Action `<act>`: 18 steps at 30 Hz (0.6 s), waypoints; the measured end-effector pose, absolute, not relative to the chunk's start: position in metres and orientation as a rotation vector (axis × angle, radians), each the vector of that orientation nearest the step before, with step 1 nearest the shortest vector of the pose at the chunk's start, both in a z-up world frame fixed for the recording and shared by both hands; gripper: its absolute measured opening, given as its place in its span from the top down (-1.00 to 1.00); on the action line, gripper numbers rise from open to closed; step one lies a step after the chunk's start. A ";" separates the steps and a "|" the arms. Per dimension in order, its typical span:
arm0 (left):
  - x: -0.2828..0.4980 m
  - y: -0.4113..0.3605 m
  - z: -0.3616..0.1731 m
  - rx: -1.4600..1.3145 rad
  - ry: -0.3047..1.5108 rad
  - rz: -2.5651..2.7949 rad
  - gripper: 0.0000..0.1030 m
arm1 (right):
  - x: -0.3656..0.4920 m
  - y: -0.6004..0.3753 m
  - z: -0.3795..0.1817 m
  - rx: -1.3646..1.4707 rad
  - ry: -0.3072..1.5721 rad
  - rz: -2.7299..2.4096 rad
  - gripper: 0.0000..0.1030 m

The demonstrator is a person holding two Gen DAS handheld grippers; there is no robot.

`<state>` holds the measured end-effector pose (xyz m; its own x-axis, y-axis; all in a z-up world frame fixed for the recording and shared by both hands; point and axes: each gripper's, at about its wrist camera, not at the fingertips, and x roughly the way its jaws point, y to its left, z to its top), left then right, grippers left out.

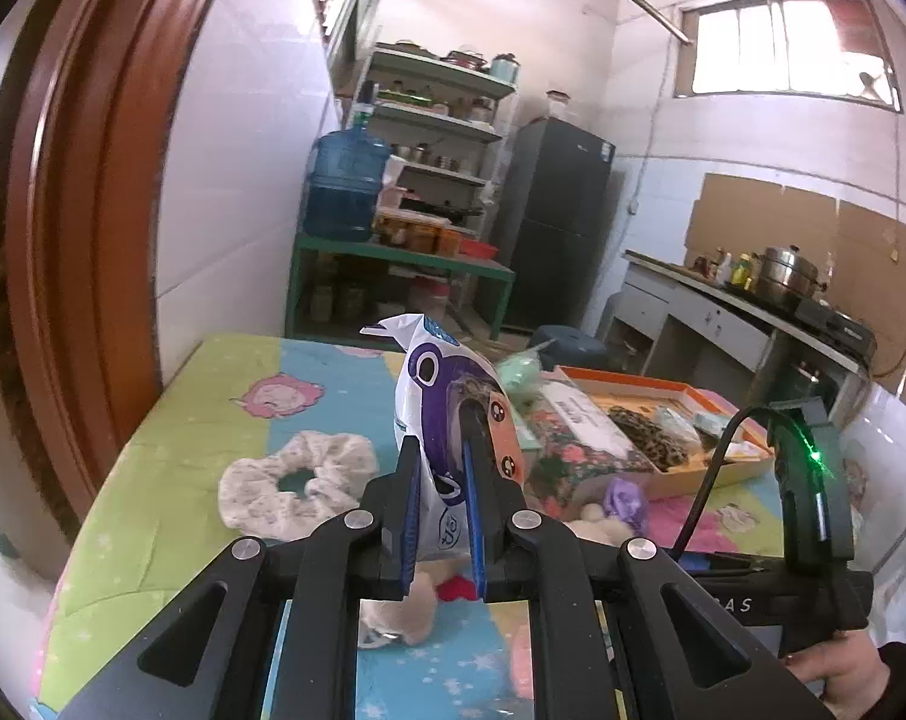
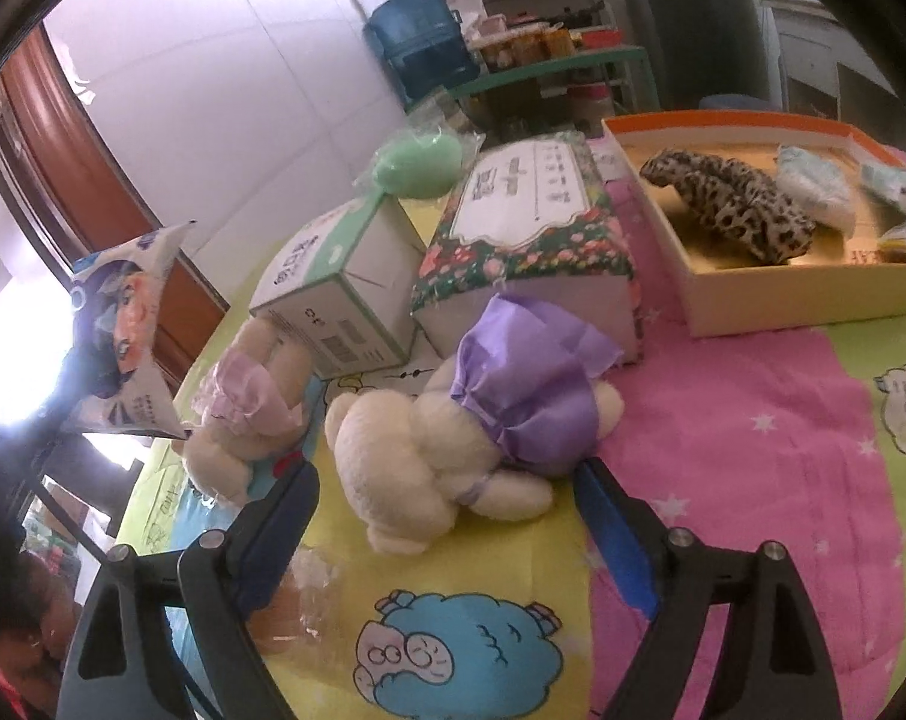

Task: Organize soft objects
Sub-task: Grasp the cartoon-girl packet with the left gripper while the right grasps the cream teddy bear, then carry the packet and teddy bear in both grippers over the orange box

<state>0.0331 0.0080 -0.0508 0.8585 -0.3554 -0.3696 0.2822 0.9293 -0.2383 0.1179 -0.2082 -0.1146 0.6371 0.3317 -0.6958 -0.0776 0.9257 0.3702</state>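
My left gripper (image 1: 442,450) is shut on a white and purple plastic packet (image 1: 429,372), which it holds upright above the table; the same packet (image 2: 123,330) shows at the left edge of the right wrist view. My right gripper (image 2: 447,498) stands wide open over a cream teddy bear in a purple dress (image 2: 453,450). The bear lies between the fingers and the pads do not press on it. A second cream bear in a pink dress (image 2: 243,414) lies just left of it. A white scrunchie (image 1: 297,483) rests on the patterned cloth.
An orange-rimmed box (image 2: 753,294) at the right holds a leopard-print scrunchie (image 2: 735,204) and small packets. Behind the bears stand a white and green carton (image 2: 339,282), a floral tissue pack (image 2: 525,228) and a green item in plastic (image 2: 417,162). A wooden door frame (image 1: 81,240) is at the left.
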 end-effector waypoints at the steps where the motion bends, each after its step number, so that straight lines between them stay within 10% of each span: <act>1: 0.033 0.011 -0.052 -0.182 0.421 -0.331 0.75 | 0.120 -0.206 -0.115 0.315 0.849 0.235 -0.69; 18: 0.045 0.032 -0.065 -0.215 0.453 -0.291 0.75 | 0.134 -0.177 -0.119 0.180 0.850 0.166 -0.49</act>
